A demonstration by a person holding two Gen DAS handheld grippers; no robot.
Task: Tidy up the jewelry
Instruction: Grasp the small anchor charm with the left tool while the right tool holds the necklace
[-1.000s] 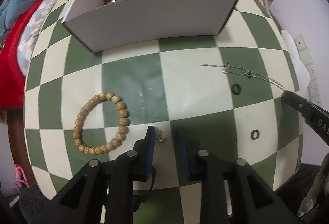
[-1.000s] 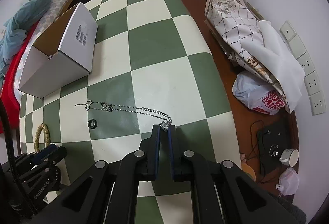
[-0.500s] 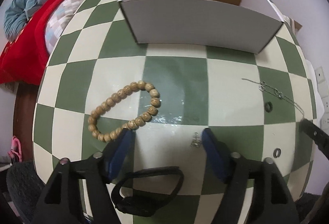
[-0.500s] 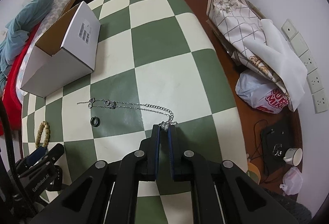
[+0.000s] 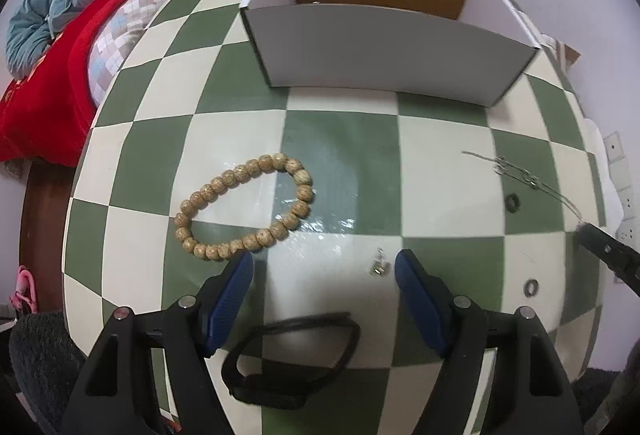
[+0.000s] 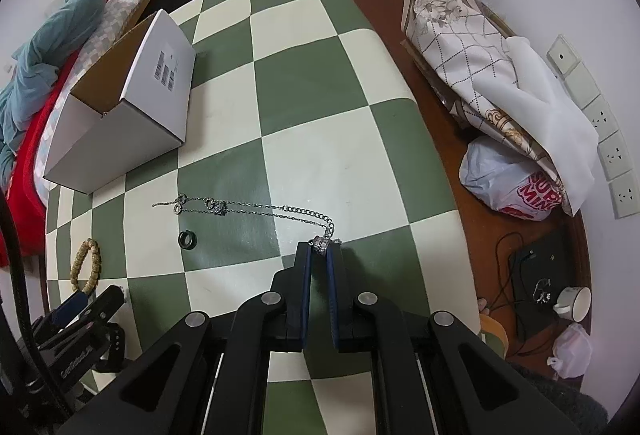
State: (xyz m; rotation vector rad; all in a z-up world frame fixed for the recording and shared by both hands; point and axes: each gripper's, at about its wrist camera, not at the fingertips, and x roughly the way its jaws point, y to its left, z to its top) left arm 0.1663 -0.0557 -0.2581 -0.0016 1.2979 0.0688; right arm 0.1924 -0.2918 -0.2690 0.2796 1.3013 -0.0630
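Two tongs: my left gripper (image 5: 324, 267) gapes wide beside the bead bracelet (image 5: 244, 207) (box (image 5: 384, 55) beyond); my right gripper (image 6: 319, 249) pinches the silver necklace (image 6: 256, 209).

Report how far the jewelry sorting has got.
Done: nothing visibly. The white box shows no jewelry, though its floor is hidden. In hand: the right tool is shut on one end of the silver necklace, the rest trailing on the checkered table. Left: the bead bracelet, dark ring, second ring and small earring; the left tool is open above the table.
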